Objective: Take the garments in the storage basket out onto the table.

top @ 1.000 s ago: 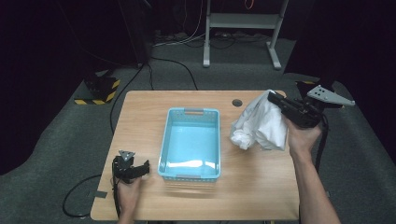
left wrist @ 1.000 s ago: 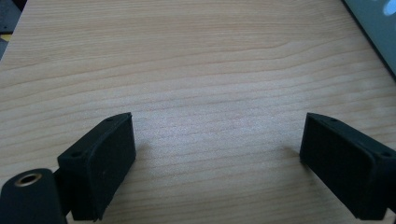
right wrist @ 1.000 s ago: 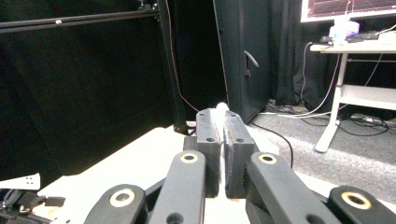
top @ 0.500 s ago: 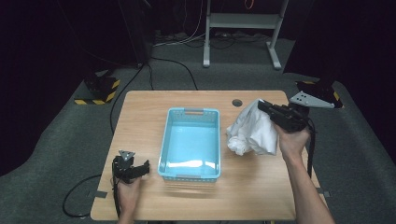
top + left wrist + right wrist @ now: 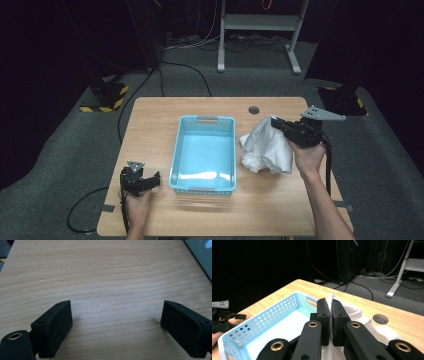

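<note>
- The right gripper [image 5: 331,305] has its two black jaws pressed together on a fold of the crumpled white cloth [image 5: 265,148]; in the right gripper view a thin strip of the fabric rises between the pads, and the rest of it bunches below and to the right of them.
- In the high view the cloth hangs from the jaws and its lower bulk seems to rest on the light wooden table [image 5: 150,130], just beside the right-hand wall of the pale blue perforated plastic basket [image 5: 176,165].
- The step in hand looks like carrying the cloth towards the basket, which is empty and lies to the left of the jaws, beyond them in the right gripper view.
- The next move probably calls for lifting the cloth over the basket's near wall, bringing it above the open floor, and only then parting the jaws.
- The right hand [image 5: 306,156] wraps the gripper body from below, its forearm coming up from the table's near edge, and the jaws point level and leftward at the basket.
- The left gripper [image 5: 117,322] has its jaws wide apart with nothing but bare wood between them.
- It sits in the left hand [image 5: 137,204] near the table's front left corner, to the left of the basket's near end.
</note>
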### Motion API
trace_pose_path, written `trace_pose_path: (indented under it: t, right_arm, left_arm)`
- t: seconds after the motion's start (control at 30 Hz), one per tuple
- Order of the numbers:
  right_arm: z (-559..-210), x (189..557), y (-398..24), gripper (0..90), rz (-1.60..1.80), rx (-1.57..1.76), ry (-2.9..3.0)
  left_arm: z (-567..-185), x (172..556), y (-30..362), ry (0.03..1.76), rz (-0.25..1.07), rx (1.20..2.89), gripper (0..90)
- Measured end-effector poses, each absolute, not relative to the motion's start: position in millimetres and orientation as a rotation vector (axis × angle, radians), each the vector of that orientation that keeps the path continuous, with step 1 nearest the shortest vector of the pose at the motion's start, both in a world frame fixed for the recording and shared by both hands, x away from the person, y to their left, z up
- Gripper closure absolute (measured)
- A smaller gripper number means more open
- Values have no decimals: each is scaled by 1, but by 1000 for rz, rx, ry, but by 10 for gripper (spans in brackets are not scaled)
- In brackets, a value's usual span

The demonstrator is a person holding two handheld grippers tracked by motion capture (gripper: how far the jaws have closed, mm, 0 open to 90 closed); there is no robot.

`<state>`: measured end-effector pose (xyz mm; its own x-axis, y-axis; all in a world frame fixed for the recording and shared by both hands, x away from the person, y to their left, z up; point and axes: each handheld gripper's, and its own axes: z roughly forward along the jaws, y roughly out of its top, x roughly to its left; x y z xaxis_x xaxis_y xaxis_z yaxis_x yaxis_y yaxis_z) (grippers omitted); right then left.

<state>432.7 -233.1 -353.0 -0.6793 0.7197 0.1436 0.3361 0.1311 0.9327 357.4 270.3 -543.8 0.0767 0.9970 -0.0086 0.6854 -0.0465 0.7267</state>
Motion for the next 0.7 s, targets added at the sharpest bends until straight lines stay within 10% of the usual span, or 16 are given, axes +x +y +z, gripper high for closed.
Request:
trace_pose_path:
  t: [0.7]
  right_arm:
    - [-379,435,-228,862,1567,1068,2125]
  left_arm:
    - [-544,357,270,1666,709,1792,106]
